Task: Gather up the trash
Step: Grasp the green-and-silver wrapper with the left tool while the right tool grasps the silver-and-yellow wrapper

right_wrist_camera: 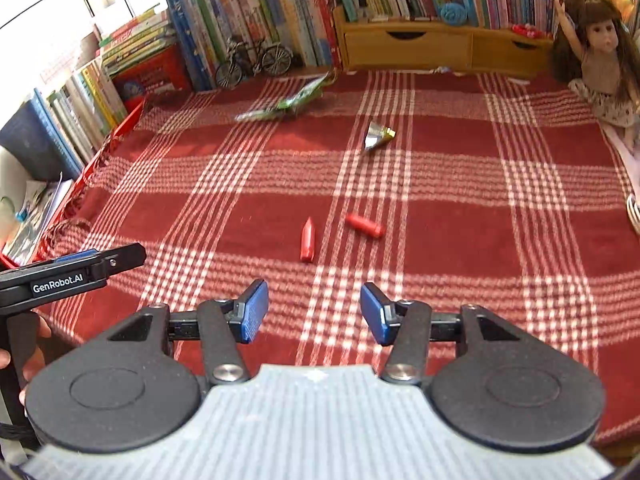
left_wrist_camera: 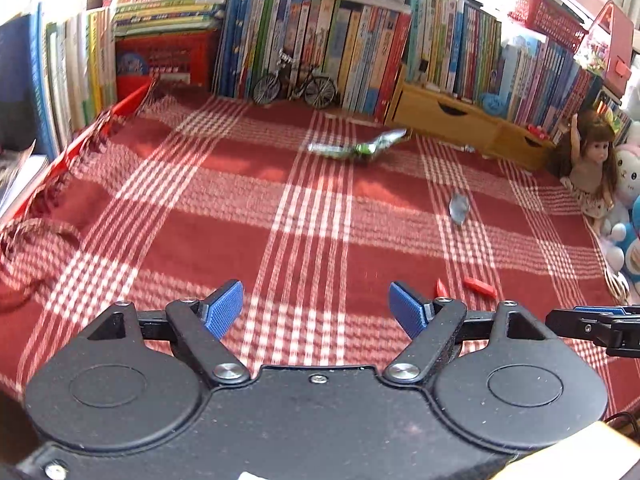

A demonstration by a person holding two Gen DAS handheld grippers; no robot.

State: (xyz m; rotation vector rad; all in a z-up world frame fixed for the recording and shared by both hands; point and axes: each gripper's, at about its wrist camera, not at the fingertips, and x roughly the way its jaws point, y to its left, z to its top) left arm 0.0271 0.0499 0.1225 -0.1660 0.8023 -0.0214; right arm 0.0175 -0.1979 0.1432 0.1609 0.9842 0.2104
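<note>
Trash lies on a red plaid cloth [left_wrist_camera: 200, 208] [right_wrist_camera: 460, 208]. A crumpled green wrapper [left_wrist_camera: 360, 148] [right_wrist_camera: 286, 102] lies far back near the books. A silver foil scrap [left_wrist_camera: 459, 208] [right_wrist_camera: 376, 138] sits mid-cloth. Two small red pieces [right_wrist_camera: 307, 240] [right_wrist_camera: 364, 226] lie closest to the right gripper; they also show in the left wrist view as red pieces [left_wrist_camera: 478, 286]. My left gripper [left_wrist_camera: 316, 312] hovers open above the cloth, nothing between its blue pads. My right gripper [right_wrist_camera: 314, 312] is open and empty too, a little short of the red pieces.
Rows of upright books [left_wrist_camera: 360, 48] [right_wrist_camera: 280, 12] wall the back and left. A model bicycle [left_wrist_camera: 294, 84] [right_wrist_camera: 254, 62], a wooden drawer box [left_wrist_camera: 452, 120] [right_wrist_camera: 432, 46] and a doll [left_wrist_camera: 592, 160] [right_wrist_camera: 600, 60] stand along the edges. Plush toys [left_wrist_camera: 628, 184] crowd the right.
</note>
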